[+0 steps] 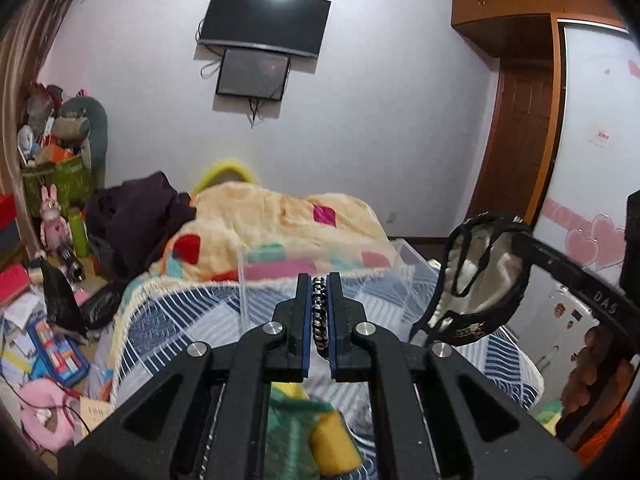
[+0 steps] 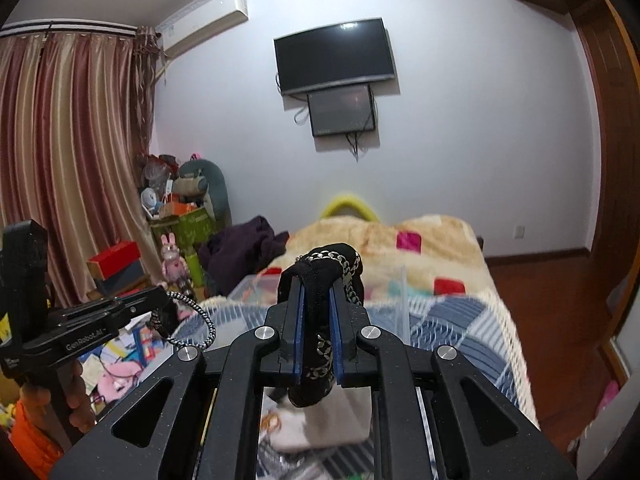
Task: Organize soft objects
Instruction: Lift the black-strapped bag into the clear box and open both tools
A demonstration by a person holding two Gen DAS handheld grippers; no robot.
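My left gripper (image 1: pixel 319 280) is shut on a black-and-white braided cord (image 1: pixel 319 320), held above the bed. The cord also shows in the right wrist view (image 2: pixel 202 320), looping from the left gripper (image 2: pixel 160 312). My right gripper (image 2: pixel 316 284) is shut on the rim of a black fabric pouch (image 2: pixel 320 268) with a silver chain pattern. In the left wrist view the pouch (image 1: pixel 480 276) hangs open at the right, showing a white lining. A clear plastic box (image 1: pixel 320 264) sits on the bed ahead of both grippers.
The bed has a blue striped quilt (image 1: pixel 180 320) and a cream patchwork blanket (image 1: pixel 280 216). A dark garment (image 1: pixel 136 216) lies at its left. Toys, boxes and papers crowd the floor at left (image 1: pixel 48 320). A TV (image 1: pixel 264 20) hangs on the wall.
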